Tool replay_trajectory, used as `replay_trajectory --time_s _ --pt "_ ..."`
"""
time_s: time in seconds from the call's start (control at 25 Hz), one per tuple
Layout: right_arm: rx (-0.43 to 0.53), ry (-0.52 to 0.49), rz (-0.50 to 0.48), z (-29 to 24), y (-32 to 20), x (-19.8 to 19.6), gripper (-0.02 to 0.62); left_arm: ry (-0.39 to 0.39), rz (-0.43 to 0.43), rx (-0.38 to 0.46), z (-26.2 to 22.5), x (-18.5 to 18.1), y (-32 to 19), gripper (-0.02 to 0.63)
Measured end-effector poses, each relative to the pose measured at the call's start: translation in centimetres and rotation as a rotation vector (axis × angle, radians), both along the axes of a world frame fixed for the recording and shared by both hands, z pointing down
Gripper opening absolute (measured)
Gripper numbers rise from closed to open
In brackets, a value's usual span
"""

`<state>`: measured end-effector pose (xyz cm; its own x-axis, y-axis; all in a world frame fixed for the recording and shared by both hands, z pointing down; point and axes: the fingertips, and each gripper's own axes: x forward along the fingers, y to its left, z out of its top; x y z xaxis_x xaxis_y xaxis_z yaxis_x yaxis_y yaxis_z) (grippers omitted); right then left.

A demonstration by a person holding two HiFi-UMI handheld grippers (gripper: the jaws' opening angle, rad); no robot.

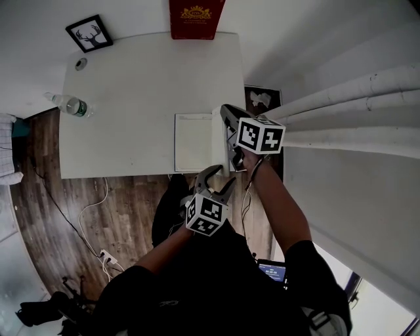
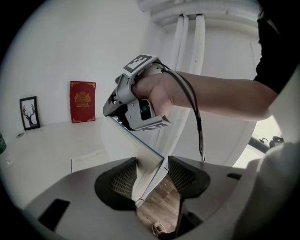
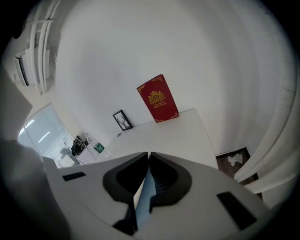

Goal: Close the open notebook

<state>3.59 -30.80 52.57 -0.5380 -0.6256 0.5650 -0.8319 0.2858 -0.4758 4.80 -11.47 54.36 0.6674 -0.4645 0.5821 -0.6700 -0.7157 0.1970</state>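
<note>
While right gripper (image 3: 148, 158) pinches notebook (image 1: 193, 142) cover | left gripper (image 2: 151, 158) spread | red folder (image 1: 195, 18) lettering illegible

Red folder (image 1: 197, 16) cut off at top; notebook (image 1: 193, 141) raised cover seemingly part-hidden behind right tongs (image 1: 225, 111)

Soft even daylight in all 3 views, no hard shadows; white table (image 1: 131, 98) & walls (image 1: 341, 39) v. bright, near washed out. Window (image 3: 44, 136) blown out in right gripper view. Heavy fisheye bend w/ black vignette at edges. Left gripper (image 2: 152, 161) slightly soft, close to lens; notebook (image 2: 140, 159) edge beyond it sharp.
</note>
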Motion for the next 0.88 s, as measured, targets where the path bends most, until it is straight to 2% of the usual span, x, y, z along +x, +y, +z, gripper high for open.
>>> replay_trajectory --time_s 0.12,0.24,0.32,0.48,0.56,0.6,0.8,0.84,0.88 --pt "0.006 0.001 -0.006 0.0 0.0 -0.2 0.037 0.007 -0.035 -0.005 0.0 -0.8 -0.4 0.199" --pt "0.022 -0.004 -0.031 0.1 -0.1 -0.6 0.037 0.0 -0.038 0.005 -0.1 -1.4 -0.3 0.101" --pt "0.043 -0.008 -0.063 0.0 -0.1 -1.2 0.037 -0.003 -0.053 0.01 -0.1 -1.9 -0.2 0.069" --pt "0.1 0.003 -0.162 -0.2 0.6 -2.6 0.046 0.004 -0.094 0.0 0.0 -3.3 -0.2 0.053" --pt "0.147 0.008 -0.2 -0.6 1.3 -2.9 0.121 0.006 -0.115 -0.003 0.1 -4.0 -0.3 0.047" --pt "0.176 0.016 -0.209 -0.9 1.8 -2.9 0.13 0.008 -0.126 -0.005 0.2 -4.2 -0.3 0.044" --pt "0.335 0.063 -0.239 -3.0 5.9 -1.5 0.129 0.017 -0.166 -0.024 0.6 -5.3 -0.2 0.041" --pt "0.358 0.059 -0.248 -3.3 7.1 -1.3 0.122 0.024 -0.178 -0.029 0.7 -5.5 -0.2 0.041" --pt "0.373 0.055 -0.257 -3.4 8.2 -1.1 0.09 0.032 -0.193 -0.034 0.8 -5.6 -0.2 0.041"
